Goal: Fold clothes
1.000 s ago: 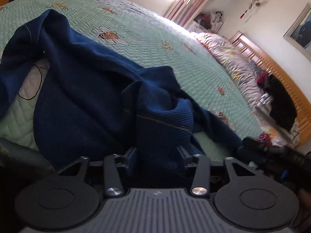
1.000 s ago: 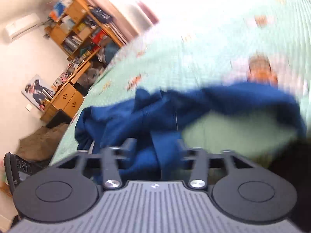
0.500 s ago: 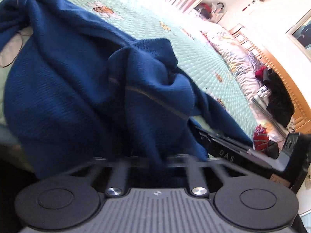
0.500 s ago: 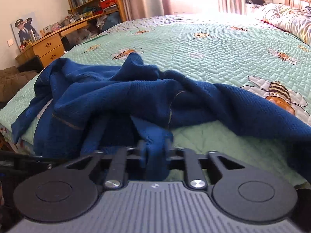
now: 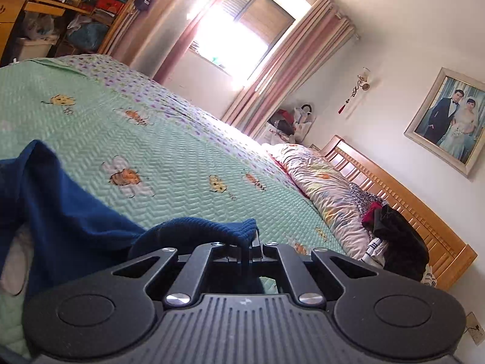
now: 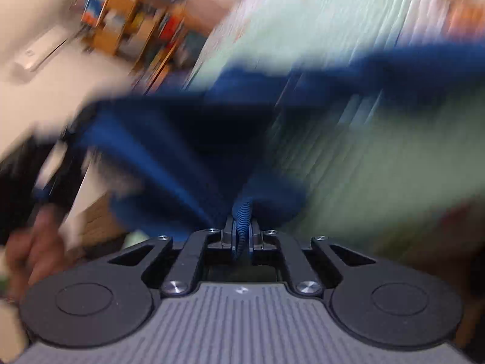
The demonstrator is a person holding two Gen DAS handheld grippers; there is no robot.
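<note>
Both grippers are clamped on the navy knit sweater (image 5: 75, 227) now: left gripper (image 5: 253, 244) pinches a ribbed edge, right gripper (image 6: 241, 236) another. A second ago it lay bunched near the bed's (image 5: 182, 163) foot edge; now it's lifted and stretching out, ready for laying flat.

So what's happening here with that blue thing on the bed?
A person is folding a dark blue sweater on a green bee-print bedspread, using two hand-held grippers. The left gripper is shut on a ribbed edge, and the right gripper pinches another bit of it. The right view is blurred by motion.
</note>
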